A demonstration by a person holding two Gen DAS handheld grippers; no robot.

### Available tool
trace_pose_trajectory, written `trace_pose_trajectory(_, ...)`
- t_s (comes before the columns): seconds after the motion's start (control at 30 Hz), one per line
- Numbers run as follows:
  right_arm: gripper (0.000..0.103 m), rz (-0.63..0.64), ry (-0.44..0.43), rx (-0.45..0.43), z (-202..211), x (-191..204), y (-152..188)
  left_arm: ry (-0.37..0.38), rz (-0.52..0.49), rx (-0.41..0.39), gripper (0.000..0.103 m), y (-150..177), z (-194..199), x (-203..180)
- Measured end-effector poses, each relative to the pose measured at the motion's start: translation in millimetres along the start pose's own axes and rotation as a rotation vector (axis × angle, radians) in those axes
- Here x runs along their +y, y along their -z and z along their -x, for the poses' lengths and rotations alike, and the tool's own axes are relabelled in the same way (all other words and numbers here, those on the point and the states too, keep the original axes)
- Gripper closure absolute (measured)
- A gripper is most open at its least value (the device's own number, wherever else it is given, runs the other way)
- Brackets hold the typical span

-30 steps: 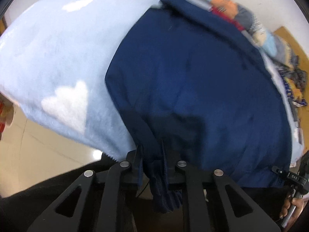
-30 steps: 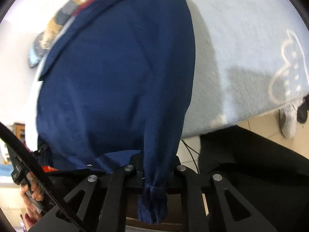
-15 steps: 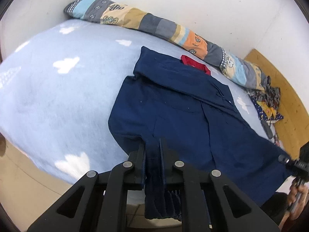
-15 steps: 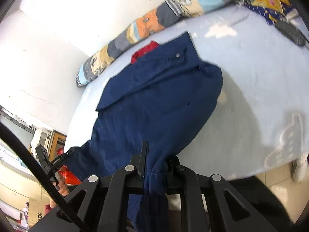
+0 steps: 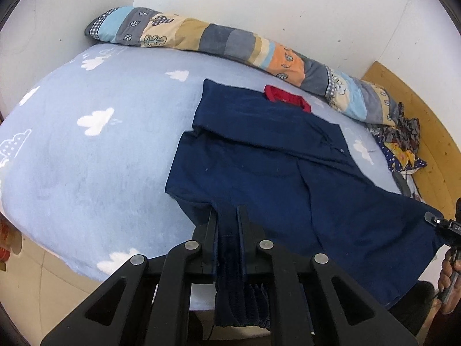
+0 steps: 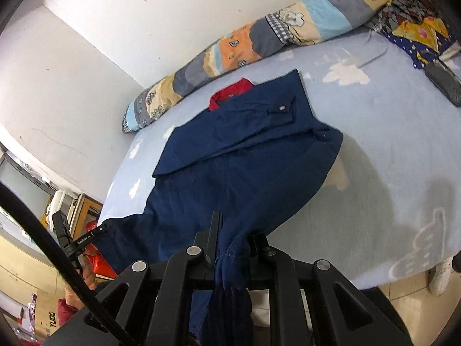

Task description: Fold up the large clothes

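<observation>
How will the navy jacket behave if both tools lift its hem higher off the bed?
Probably floppy: the navy jacket bunches into pleats inside the left tool and twists into a rope in the right tool. It would likely sag between the grips. Its folded upper part may drag along the fleecy blanket rather than slide.

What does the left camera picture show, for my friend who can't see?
The left gripper is shut on the near edge of a dark blue jacket, which lies on a light blue bed with white clouds. A long patchwork pillow lies along the wall.
</observation>
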State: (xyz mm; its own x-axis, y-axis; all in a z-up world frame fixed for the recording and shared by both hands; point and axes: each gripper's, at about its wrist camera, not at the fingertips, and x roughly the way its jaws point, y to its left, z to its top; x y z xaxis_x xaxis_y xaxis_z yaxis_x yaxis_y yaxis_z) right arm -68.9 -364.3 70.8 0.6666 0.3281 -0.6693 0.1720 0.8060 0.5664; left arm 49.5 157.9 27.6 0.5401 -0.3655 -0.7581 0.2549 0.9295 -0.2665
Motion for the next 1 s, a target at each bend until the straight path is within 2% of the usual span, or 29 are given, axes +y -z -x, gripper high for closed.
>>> trace_pose_trajectory(0.23, 0.091, 0.040, -0.004, -0.055, 4.5, 15.4, -41.1, 0.026, 0.041, -0.082, 0.093, -48.3, 12.8, -6.4)
trace_pose_trajectory(0.4, 0.091, 0.051, -0.003, -0.100, 0.8, 23.5, -91.8, 0.011, 0.069, -0.143, 0.093, -97.4, 12.4, -9.3)
trace_pose_trajectory(0.5, 0.091, 0.039, 0.008, -0.118, -9.8, 19.7, -128.5, 0.005, 0.090, -0.151, 0.093, -130.6, -0.4, -9.9)
trace_pose_trajectory(0.63, 0.091, 0.020, 0.038, -0.126, -37.5, 7.3, -177.7, -0.019, 0.117, -0.137, 0.093, -179.0, -41.4, -10.0)
trace_pose_trajectory(0.73, 0.091, -0.002, 0.067, -0.111, -74.9, -9.7, -219.4, -0.041, 0.133, -0.116, 0.093, -210.5, -80.6, -6.4)
trace_pose_trajectory(0.9, 0.091, -0.015, 0.135, -0.065, -159.3, -41.4, -290.2, -0.094, 0.146, -0.067, 0.093, -263.6, -167.2, 6.8)
trace_pose_trajectory(1.0, 0.092, -0.044, 0.190, -0.009, -225.7, -71.0, -321.0, -0.142, 0.165, 0.004, 0.093, -287.2, -239.2, 17.6)
